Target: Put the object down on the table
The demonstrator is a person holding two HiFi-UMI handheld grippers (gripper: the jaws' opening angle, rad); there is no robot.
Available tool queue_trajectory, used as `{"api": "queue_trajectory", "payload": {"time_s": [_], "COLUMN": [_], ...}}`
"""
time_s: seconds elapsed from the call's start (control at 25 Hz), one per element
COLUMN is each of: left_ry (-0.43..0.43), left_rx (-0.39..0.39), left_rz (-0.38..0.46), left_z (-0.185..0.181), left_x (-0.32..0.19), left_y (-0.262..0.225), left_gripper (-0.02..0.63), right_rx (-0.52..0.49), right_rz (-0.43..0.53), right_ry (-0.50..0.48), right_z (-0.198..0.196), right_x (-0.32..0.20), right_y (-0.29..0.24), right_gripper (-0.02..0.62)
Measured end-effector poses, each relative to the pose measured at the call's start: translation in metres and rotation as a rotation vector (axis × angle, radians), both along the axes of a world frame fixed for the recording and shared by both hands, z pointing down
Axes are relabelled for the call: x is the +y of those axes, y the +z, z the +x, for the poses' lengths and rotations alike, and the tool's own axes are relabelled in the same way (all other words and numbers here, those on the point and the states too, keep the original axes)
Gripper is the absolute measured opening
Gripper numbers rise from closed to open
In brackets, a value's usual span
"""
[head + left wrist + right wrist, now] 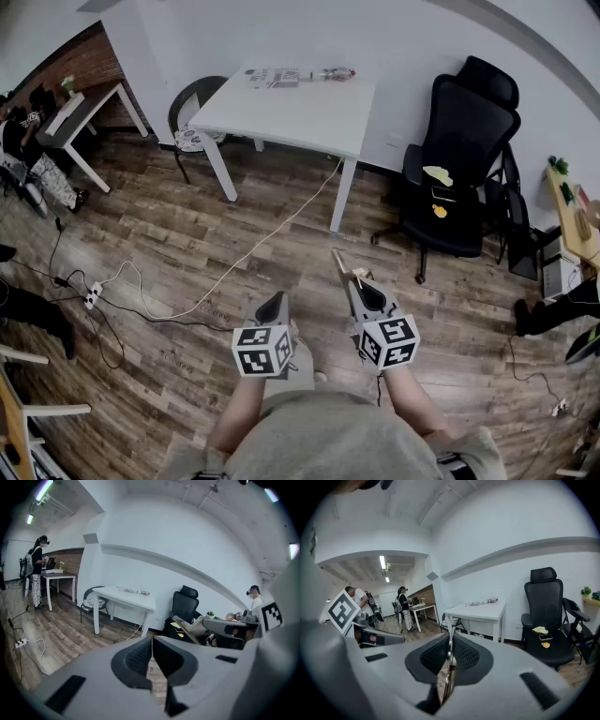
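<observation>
My right gripper (pixel 360 287) is shut on a thin, stick-like object (pixel 342 263) that juts forward and up-left past its jaws. In the right gripper view the object (pixel 449 641) stands edge-on between the pads, pale metal above and brownish below. My left gripper (pixel 276 304) is shut with nothing in it; its jaws (pixel 151 656) meet along a thin seam. The white table (pixel 309 117) stands well ahead across the wooden floor, with a few small items at its far edge. Both grippers hang close to my body, far from the table.
A black office chair (pixel 459 173) with yellow bits on its seat stands right of the table. A dark chair (pixel 192 117) sits at the table's left. A pale cable (pixel 253 253) runs across the floor to a power strip (pixel 92 296). A person (pixel 37 571) stands by a second table (pixel 80 112).
</observation>
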State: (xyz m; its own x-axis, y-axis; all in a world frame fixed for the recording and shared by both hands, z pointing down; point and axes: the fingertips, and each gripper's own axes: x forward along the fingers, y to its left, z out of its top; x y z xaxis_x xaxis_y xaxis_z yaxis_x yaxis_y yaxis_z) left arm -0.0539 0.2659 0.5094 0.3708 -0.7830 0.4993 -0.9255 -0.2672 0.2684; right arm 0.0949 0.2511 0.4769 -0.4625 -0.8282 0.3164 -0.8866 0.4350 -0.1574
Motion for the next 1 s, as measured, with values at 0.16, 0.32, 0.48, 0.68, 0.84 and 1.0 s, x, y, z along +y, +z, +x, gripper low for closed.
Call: {"api": "queue_trajectory", "payload": {"time_s": [0.16,0.32,0.48,0.68,0.84,1.0], "left_ry": [0.002,0.0,0.009,-0.006,-0.004,-0.01], "left_rx": [-0.022,-0.022,-0.034,-0.025,-0.03,-0.028], "left_rz": [0.019,0.021,0.037,0.045,0.05,0.051], "left_z": [0.0,-0.001,0.0,-0.005,-0.008,-0.007], "left_x": [0.038,0.062,0.077,0.088,0.096,0.101], "left_y": [-0.005,-0.008,-0.012,-0.015,-0.015,-0.015], "left_gripper": [0.011,0.011,0.011,0.011,0.011,0.011], "right_rx": [-0.009,-0.007,-0.009,-0.002,-0.025,-0.025], "right_rz": [0.011,0.024,0.035,0.044,0.039,0.046], "right_ry": [-0.002,-0.008,0.004,-0.021,-0.03,-0.035], "right_z": [0.0,0.002,0.004,-0.004,-0.008,-0.007], "right_x": [0.042,0.068,0.081,0.094,0.1,0.105], "right_y": [-0.006,-0.011,-0.015,-0.016,-0.016,-0.019], "right_gripper": [0.021,0.021,0.021,0.021,0.021,0.023]}}
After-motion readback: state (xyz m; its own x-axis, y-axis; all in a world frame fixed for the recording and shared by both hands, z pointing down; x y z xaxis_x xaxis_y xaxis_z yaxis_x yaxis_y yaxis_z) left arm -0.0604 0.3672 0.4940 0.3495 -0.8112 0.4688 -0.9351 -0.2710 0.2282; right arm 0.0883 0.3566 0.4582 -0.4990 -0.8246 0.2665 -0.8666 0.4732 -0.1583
